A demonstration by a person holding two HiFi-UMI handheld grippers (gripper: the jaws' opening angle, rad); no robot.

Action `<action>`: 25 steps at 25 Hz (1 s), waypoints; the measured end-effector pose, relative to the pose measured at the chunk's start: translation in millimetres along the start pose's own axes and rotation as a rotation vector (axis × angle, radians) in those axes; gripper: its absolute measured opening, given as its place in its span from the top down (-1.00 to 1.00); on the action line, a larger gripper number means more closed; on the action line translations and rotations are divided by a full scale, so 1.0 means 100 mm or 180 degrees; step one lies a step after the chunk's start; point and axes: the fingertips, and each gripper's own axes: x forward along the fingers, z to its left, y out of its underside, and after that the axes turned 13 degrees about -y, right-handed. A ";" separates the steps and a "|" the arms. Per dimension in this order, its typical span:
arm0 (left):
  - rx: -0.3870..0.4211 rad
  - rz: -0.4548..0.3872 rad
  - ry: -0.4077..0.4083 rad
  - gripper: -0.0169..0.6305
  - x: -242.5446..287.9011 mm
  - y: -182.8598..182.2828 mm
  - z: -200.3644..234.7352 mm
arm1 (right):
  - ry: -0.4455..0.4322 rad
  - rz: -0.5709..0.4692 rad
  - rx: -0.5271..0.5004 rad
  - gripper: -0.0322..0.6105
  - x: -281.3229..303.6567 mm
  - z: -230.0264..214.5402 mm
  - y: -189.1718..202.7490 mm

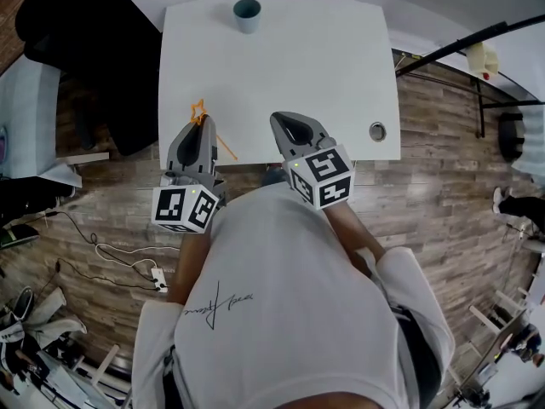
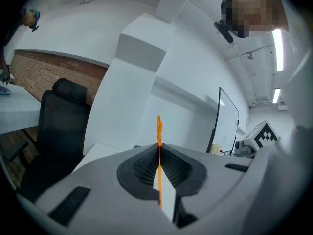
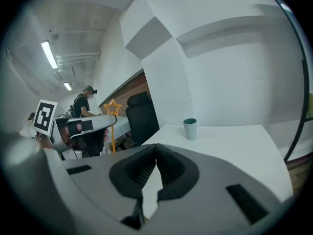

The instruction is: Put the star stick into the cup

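I find my left gripper (image 1: 199,126) clamped on the star stick (image 1: 198,109) over the near left edge of the table (image 1: 341,75), with the star standing above the closed jaws and the orange shaft hanging below them. The cup (image 1: 247,14) stands upright at the table's far edge, well apart from both grippers and from the stick. My right gripper (image 1: 287,124) sits over the near edge, beside the left one, its jaws pressed together on nothing.
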 end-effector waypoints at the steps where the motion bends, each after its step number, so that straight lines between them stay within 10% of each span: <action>1: 0.0007 -0.0010 -0.0020 0.91 0.04 -0.01 -0.01 | -0.0030 0.0000 -0.0001 0.88 0.01 -0.03 0.00; 25: 0.0136 -0.0264 -0.0077 0.91 0.67 -0.37 -0.14 | -0.0377 -0.0013 -0.0013 0.88 0.22 -0.25 -0.17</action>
